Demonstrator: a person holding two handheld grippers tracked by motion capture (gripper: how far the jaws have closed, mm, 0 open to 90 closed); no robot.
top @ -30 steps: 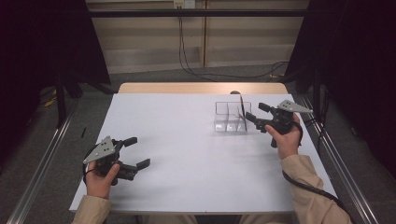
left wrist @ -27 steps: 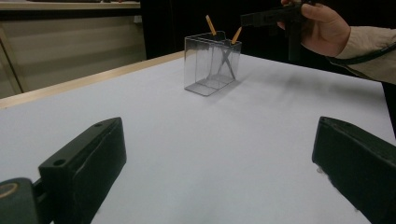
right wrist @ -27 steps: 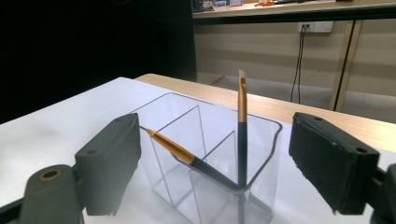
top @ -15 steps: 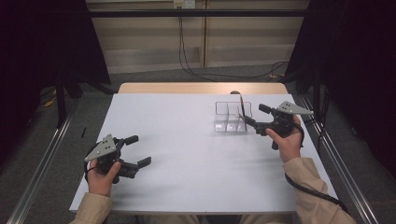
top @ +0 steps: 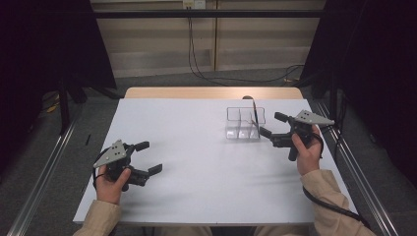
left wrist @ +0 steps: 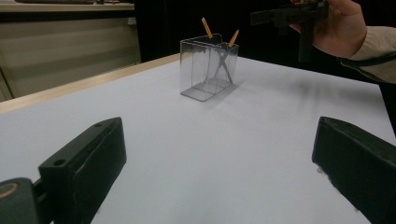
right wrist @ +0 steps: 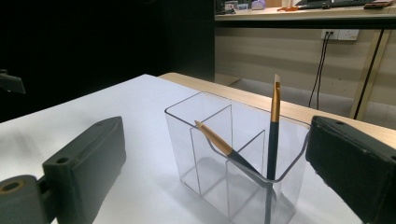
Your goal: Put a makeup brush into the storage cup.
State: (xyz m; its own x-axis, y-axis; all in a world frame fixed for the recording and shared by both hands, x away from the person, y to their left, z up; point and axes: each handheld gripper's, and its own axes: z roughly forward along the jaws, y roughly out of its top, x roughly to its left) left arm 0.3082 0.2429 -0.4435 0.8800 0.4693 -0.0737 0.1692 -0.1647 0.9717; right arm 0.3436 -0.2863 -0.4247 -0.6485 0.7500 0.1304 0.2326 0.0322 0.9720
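Note:
A clear plastic box (top: 244, 123) with dividers stands on the white table (top: 196, 137) at the right rear. In the right gripper view, two dark-shafted sticks with orange ends are in the box (right wrist: 210, 140): one upright (right wrist: 273, 135), one leaning (right wrist: 224, 145). My right gripper (top: 270, 124) is just right of the box and points at it. Its jaws have just been opening and grip nothing. My left gripper (top: 151, 157) is held open near the front left corner, nothing between its jaws. From the left gripper (left wrist: 219, 135) view, the box (left wrist: 208, 70) is far ahead.
A bare wooden strip (top: 211, 92) runs along the table's far edge. Metal rails (top: 44, 167) flank the table on both sides. Cables (top: 196, 64) hang and trail on the floor behind. White tabletop stretches between the two hands.
The right gripper's jaws stand slightly wider than before. Both hands have stayed nearly where they were.

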